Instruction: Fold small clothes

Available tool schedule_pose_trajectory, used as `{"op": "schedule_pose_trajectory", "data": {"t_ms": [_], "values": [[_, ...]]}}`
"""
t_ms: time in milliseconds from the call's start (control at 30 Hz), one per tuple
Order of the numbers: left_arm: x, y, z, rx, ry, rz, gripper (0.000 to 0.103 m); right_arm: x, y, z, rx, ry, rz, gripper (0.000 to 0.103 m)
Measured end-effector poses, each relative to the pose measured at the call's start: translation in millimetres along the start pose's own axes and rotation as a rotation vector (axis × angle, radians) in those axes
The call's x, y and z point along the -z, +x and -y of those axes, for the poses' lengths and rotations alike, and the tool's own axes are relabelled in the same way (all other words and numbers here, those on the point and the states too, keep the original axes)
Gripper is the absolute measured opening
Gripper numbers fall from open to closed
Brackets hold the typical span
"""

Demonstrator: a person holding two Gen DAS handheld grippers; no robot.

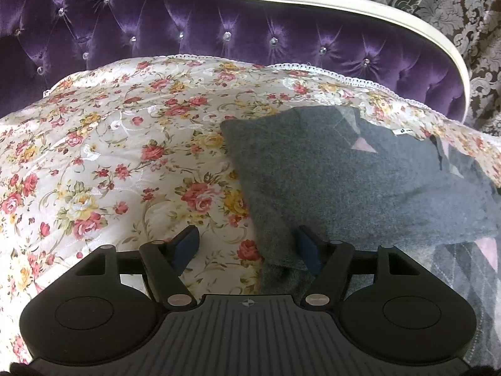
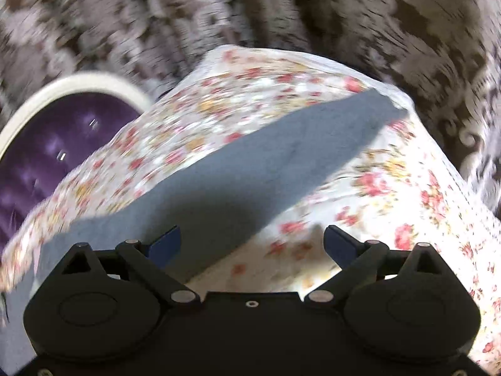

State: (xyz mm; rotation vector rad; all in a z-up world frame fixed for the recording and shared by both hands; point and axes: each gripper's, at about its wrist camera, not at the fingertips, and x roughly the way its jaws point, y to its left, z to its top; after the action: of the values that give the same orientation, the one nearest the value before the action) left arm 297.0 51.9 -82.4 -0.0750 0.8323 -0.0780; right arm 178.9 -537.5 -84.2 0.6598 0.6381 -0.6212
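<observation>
A small grey knit sweater (image 1: 350,175) with a pink and grey argyle pattern lies partly folded on the floral bedspread (image 1: 119,144), right of centre in the left wrist view. My left gripper (image 1: 247,247) is open just above the bedspread at the sweater's near left edge; its right finger touches or overlaps the grey fabric. In the blurred right wrist view the sweater (image 2: 250,169) stretches away as a grey band. My right gripper (image 2: 253,247) is open over the sweater's near edge, holding nothing.
A purple tufted headboard (image 1: 194,28) with a cream frame rises behind the bed. Patterned brown and grey curtains (image 1: 454,15) hang behind it and to the right. The headboard also shows at the left of the right wrist view (image 2: 62,144).
</observation>
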Motion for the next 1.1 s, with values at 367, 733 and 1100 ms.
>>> {"op": "schedule_pose_trajectory", "data": {"t_ms": [367,733,1100], "values": [[0.4,-0.8,-0.6,0.003,-0.015,0.005,0.067,-21.5,18.6,32.3,-0.063,0.088,0.094,0.103],[-0.1,-0.4,0.1,0.002,-0.010,0.006,0.068,-41.8,41.2,48.3,-0.127,0.172,0.192,0.103],[-0.2,0.3,0.6,0.004,-0.013,0.005,0.069,-48.3,50.5,55.8,-0.134,0.162,0.181,0.052]]}}
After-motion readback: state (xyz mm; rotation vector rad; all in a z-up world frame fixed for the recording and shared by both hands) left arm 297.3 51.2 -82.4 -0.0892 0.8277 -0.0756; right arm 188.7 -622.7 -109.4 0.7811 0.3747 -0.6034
